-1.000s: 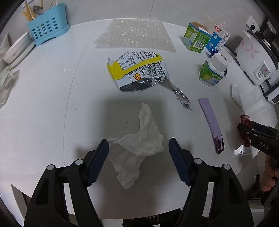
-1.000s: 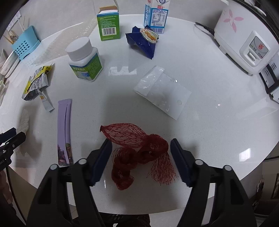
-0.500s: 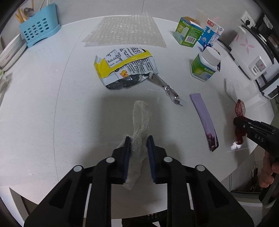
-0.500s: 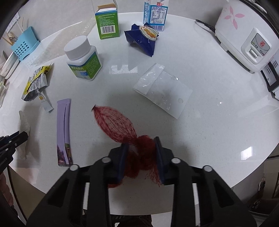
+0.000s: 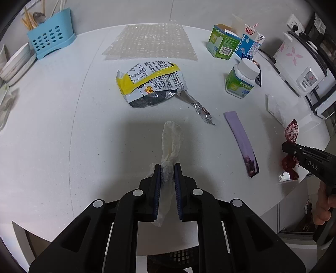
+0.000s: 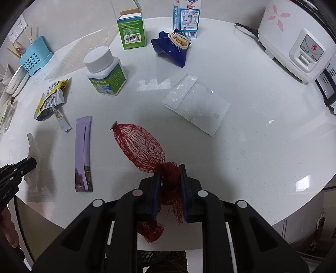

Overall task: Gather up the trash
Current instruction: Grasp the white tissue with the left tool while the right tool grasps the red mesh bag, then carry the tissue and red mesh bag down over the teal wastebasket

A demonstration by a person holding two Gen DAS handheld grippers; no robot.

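Two grippers work at the near edge of a round white table (image 5: 52, 130); the left gripper (image 5: 167, 168) has just been closing and its blue pads now pinch a crumpled white tissue (image 5: 171, 145), whose free end lies stretched away along the tabletop; the right gripper (image 6: 170, 170) has likewise been closing and now squeezes the bunched middle of a red mesh net bag (image 6: 138, 145), one end fanned out on the table, the other hanging below the pads over the table's rim. Between the two lies a flat lilac wrapper (image 6: 83, 155); beyond the tissue sits a torn yellow snack packet (image 5: 151, 84) with a foil strip trailing from it, and farther back a sheet of bubble wrap (image 5: 151, 42). Beyond the net bag lies a clear plastic pouch (image 6: 197, 105); a white-capped green bottle (image 6: 106, 72), a green carton (image 6: 131, 29), a blue milk carton (image 6: 187, 17) and a crumpled dark-blue wrapper (image 6: 171, 50) stand or lie well apart toward the back.
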